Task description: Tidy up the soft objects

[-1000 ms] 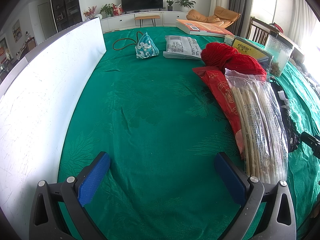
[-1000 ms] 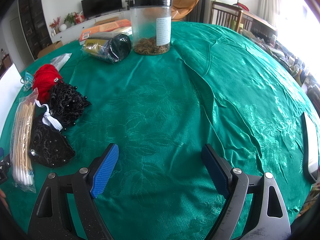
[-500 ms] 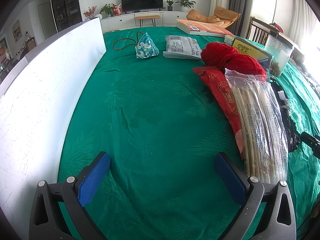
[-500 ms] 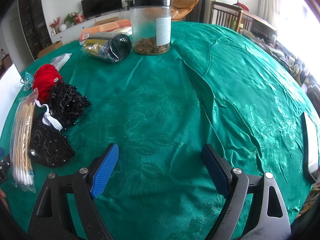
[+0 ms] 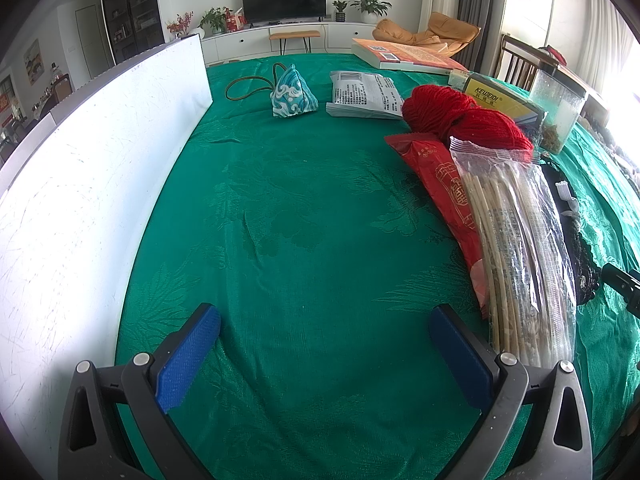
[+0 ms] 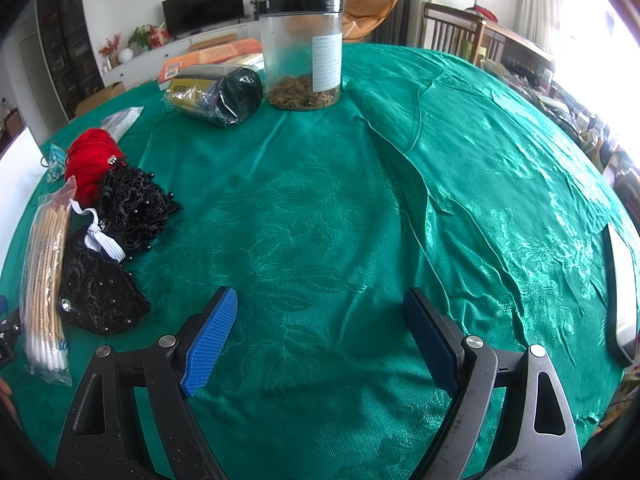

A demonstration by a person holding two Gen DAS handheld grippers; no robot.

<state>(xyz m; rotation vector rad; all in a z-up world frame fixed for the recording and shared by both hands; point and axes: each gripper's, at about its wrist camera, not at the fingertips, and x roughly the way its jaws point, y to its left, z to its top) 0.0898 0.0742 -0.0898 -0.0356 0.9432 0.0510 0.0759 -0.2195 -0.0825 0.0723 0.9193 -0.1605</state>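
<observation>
Right wrist view shows both grippers (image 6: 316, 340) (image 5: 324, 352) spread wide and empty; reaching left for the lace (image 6: 102, 292) risks snagging the swabs (image 6: 44, 276) beside it.

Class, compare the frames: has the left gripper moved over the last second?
No. The left gripper frames the same cloth, with the white board unchanged beside it.

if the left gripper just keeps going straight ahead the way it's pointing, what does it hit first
Mostly bare green tablecloth lies ahead of the open left gripper. The first thing roughly in line looks like the blue patterned pouch at the far end, though depth is hard to judge.
</observation>
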